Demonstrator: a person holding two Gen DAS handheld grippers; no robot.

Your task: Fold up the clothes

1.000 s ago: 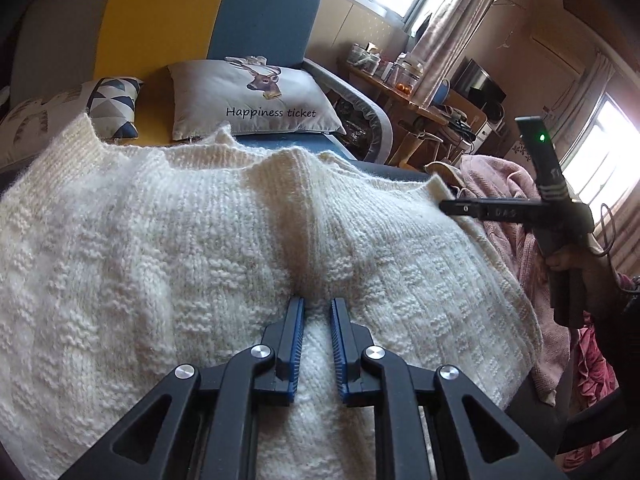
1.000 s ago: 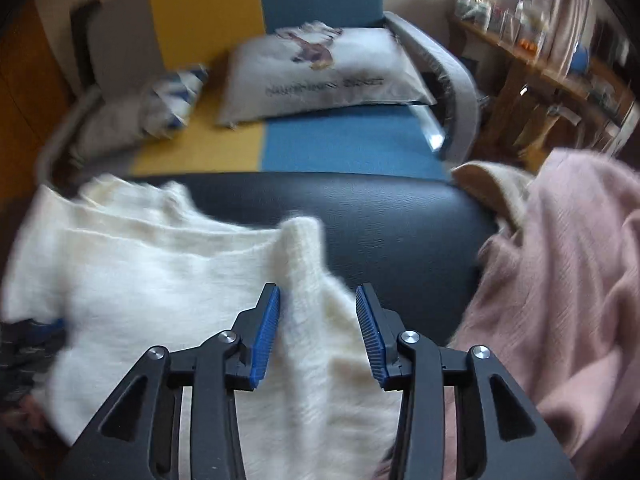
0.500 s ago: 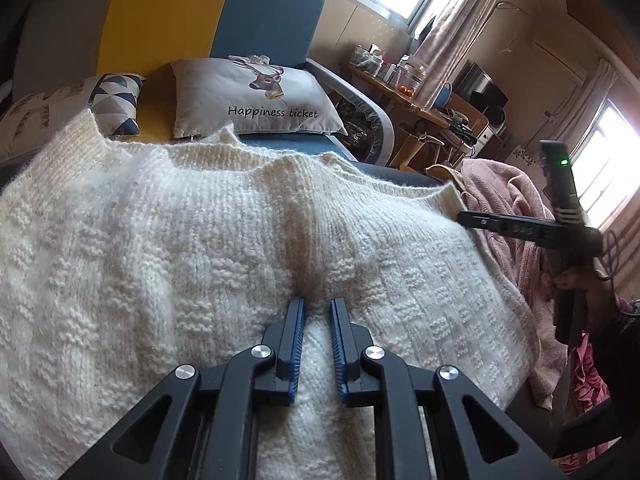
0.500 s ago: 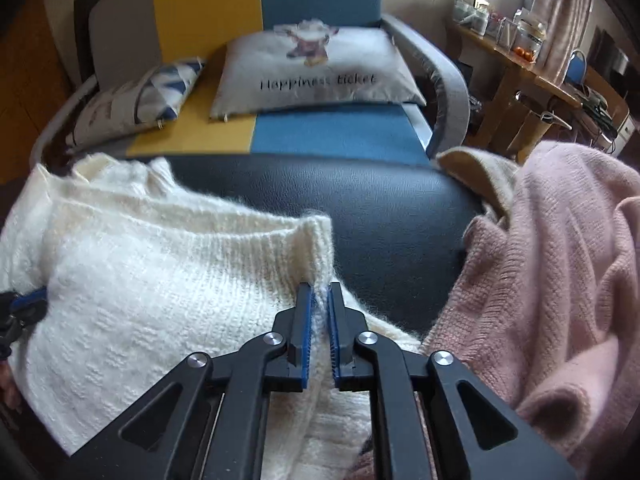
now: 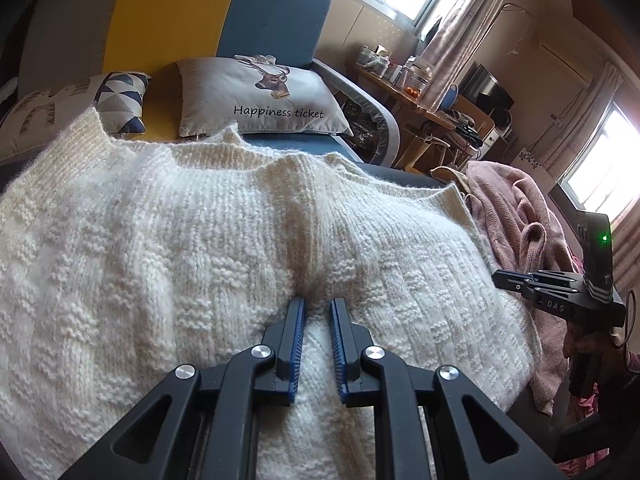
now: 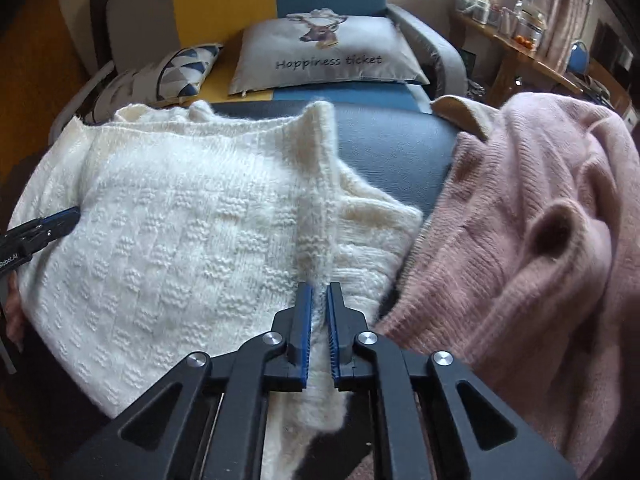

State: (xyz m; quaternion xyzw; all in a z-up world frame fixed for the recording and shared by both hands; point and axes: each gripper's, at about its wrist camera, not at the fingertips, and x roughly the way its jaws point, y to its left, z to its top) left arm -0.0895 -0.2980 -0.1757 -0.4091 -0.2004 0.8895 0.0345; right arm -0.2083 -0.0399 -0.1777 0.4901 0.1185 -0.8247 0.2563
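The left tongs (image 5: 317, 308) pinch a raised ridge of the white knitted sweater (image 5: 200, 264), blue pads nearly together with wool bunched between them. The right tongs (image 6: 319, 294) are likewise clamped on a thin ridge of the same sweater, at its edge nearest the pink knit (image 6: 540, 240).

The sweater lies spread on a dark padded surface (image 6: 392, 152), directly ahead of both tongs and running away from them to a ribbed far edge near the deer cushion (image 5: 260, 100). Its long axis, judged from the right wrist view, runs crosswise, from one pair of tongs to the other: the left tongs enter that view at the sweater's far left border, and the right tongs appear in the left wrist view just off the sweater's right border. Each pair thus holds the near hem at its own side, with the bulk of the cloth between and beyond them.

The pink knit is heaped just beside the right tongs, touching the white sweater's edge there.

Whether this grip serves to carry the near hem forward over the body or to shift the spread piece cannot be settled here.
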